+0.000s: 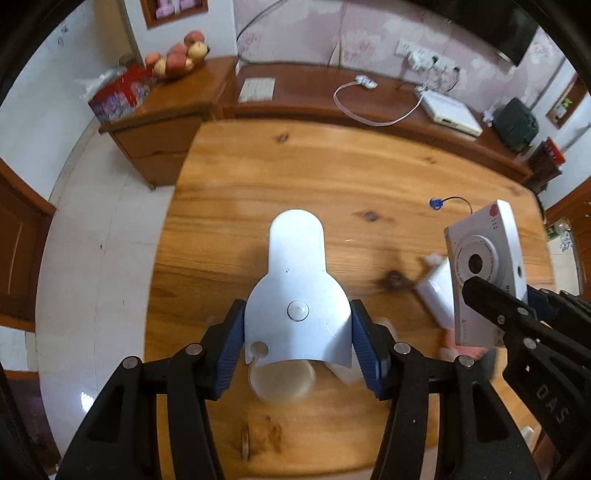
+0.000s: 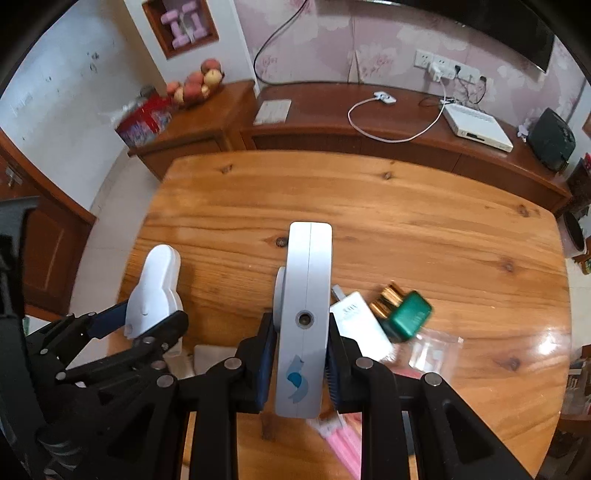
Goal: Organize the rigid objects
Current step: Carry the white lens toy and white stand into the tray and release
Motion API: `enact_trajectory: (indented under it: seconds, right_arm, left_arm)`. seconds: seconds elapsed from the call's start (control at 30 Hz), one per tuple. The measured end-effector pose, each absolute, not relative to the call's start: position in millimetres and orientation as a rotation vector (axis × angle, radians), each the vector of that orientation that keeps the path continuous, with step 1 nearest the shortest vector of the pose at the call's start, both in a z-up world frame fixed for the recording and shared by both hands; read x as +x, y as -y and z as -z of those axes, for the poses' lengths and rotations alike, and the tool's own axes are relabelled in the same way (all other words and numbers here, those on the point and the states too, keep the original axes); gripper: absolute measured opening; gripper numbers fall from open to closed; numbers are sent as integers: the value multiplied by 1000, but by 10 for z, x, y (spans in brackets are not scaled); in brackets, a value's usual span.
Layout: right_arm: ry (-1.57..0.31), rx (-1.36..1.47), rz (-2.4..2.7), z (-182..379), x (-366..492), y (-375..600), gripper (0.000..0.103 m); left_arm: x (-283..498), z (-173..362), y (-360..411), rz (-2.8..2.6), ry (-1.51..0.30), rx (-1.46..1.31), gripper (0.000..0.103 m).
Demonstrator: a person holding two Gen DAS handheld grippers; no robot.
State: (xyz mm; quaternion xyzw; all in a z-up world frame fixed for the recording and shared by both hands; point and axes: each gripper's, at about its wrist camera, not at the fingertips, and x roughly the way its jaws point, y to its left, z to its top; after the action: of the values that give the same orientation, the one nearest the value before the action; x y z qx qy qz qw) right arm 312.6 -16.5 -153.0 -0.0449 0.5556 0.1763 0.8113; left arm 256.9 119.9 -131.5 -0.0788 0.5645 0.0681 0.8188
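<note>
The left hand-held gripper [image 1: 297,345] grasps a smooth white plastic holder [image 1: 297,291] with a rounded tongue, between its ribbed blue pads, above the glossy wooden surface [image 1: 332,177]. To the right, the right hand-held gripper [image 2: 301,363] is clenched on a flat white camera [image 2: 304,317], held edge-up.

1. Setting: home living or dining room.
2. Evidence: polished wooden table [image 2: 369,221]; long wooden sideboard [image 2: 369,122]; fruit bowl [image 2: 195,85]; floral wallpaper [image 2: 369,33]; wall-mounted television [image 2: 498,33]; set-top box [image 2: 478,125]; pink dumbbells [image 2: 184,24] in a wall niche.
</note>
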Motion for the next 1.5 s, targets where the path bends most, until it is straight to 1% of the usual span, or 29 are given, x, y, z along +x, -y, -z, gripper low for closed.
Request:
enact_trajectory:
  seconds: [0.13, 0.3, 0.53, 0.67, 0.77, 1.07, 1.5]
  right_arm:
    - [-1140, -73, -390, 1208, 2899, 356, 24]
    - [-1073, -74, -402, 818, 2425, 620, 24]
    - [-940, -58, -435, 277, 1595, 991, 24]
    - [-901, -43, -469, 144, 1184, 1134, 24]
    - [-894, -52, -482, 162, 934, 1211, 24]
    - [-925, -113, -460, 522, 392, 1222, 24]
    - [-915, -169, -382, 853, 109, 1132, 24]
  left_arm:
    - [2289, 967, -1102, -124, -1152, -155, 58]
    - [1759, 531, -964, -91, -1100, -137, 58]
    - [1116, 185, -882, -43, -1038, -177, 58]
    - [755, 140, -750, -11, -1020, -183, 58]
    - [559, 202, -680, 18, -1027, -189, 58]
    - [199, 583, -595, -26, -1035, -213, 58]
    - [-36, 932, -651, -103, -1020, -244, 59]
